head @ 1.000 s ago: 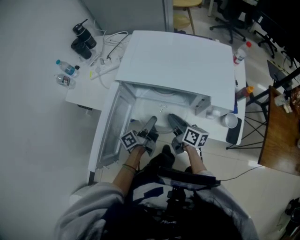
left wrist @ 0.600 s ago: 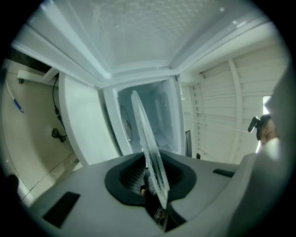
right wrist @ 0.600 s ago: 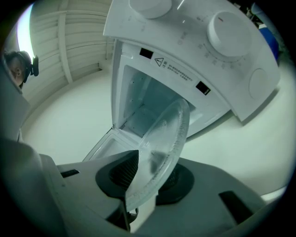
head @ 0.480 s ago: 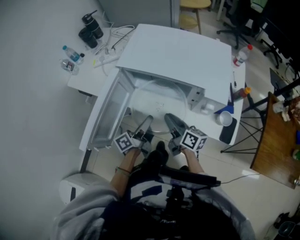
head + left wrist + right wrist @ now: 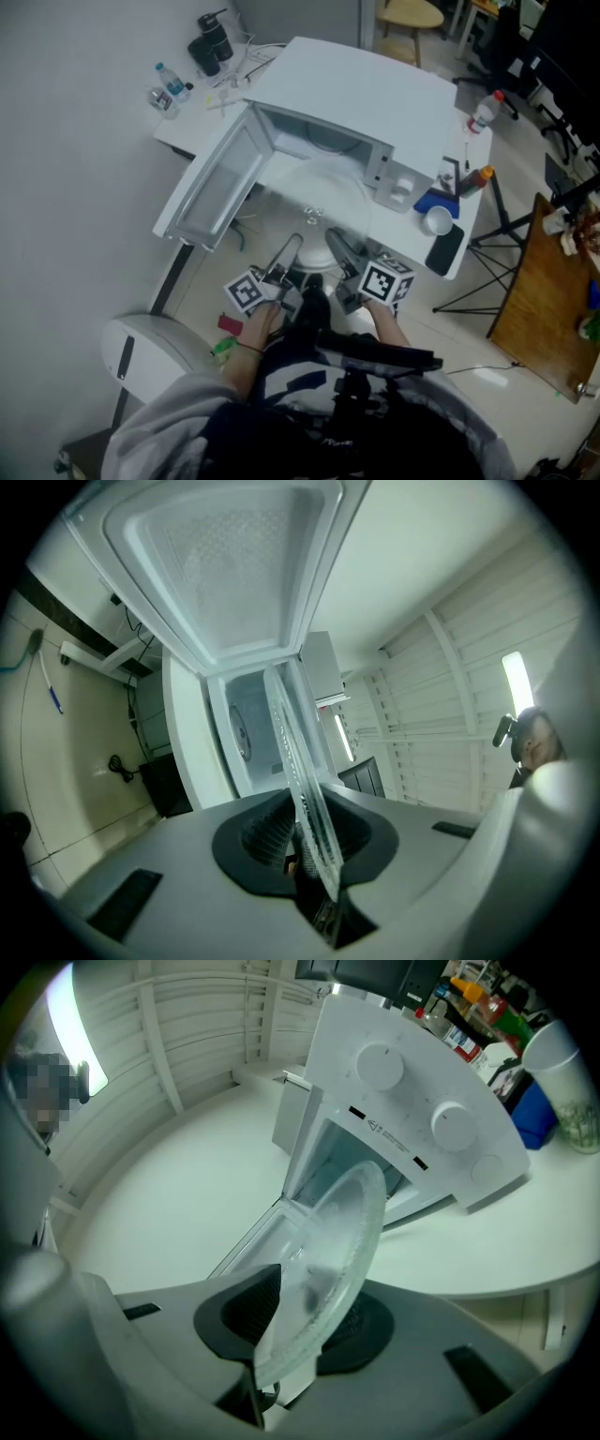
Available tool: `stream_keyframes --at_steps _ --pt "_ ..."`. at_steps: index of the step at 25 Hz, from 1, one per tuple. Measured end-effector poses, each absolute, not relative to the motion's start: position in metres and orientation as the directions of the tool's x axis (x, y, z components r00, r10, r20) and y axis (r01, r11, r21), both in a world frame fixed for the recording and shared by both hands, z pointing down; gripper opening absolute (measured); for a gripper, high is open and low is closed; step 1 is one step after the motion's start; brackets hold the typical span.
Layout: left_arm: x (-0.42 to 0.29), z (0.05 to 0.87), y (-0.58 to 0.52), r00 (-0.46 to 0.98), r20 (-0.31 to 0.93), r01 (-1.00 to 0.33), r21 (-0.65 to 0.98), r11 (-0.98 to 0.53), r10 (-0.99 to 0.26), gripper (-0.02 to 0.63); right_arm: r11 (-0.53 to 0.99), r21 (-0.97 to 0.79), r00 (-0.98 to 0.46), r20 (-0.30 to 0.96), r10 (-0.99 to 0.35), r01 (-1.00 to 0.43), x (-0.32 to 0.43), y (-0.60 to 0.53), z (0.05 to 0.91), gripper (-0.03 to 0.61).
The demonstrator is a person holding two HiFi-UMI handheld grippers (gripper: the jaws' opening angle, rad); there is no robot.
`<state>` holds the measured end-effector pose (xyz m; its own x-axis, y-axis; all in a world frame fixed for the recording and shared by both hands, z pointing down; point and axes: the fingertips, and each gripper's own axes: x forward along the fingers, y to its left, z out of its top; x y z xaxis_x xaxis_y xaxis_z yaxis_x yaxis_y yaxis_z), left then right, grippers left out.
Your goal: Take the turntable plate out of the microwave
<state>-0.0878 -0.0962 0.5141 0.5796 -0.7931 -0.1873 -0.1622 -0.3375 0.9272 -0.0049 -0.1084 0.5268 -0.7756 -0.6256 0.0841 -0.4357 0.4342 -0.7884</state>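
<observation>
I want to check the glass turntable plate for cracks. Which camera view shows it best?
The right gripper view: the turntable plate turns its broad face to that camera, so surface and rim show. The left gripper view shows it only edge-on. In the head view it is a faint clear disc before the microwave.

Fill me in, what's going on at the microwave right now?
A person holds a gripper in each hand. The left gripper and the right gripper are both clamped on the near rim of the clear round glass turntable plate. The plate hangs in the air in front of the white microwave, seemingly clear of its cavity. The door is swung open at the head view's left.
</observation>
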Motion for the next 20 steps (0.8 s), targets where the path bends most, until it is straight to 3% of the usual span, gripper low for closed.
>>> stream_keyframes --at_steps 20 --pt "-0.041 0.494 0.019 0.540 -0.248 -0.151 0.911 -0.383 -0.804 0.044 0.490 -0.761 -0.785 0.041 -0.619 -0.426 0.044 0.001 0.500 0.095"
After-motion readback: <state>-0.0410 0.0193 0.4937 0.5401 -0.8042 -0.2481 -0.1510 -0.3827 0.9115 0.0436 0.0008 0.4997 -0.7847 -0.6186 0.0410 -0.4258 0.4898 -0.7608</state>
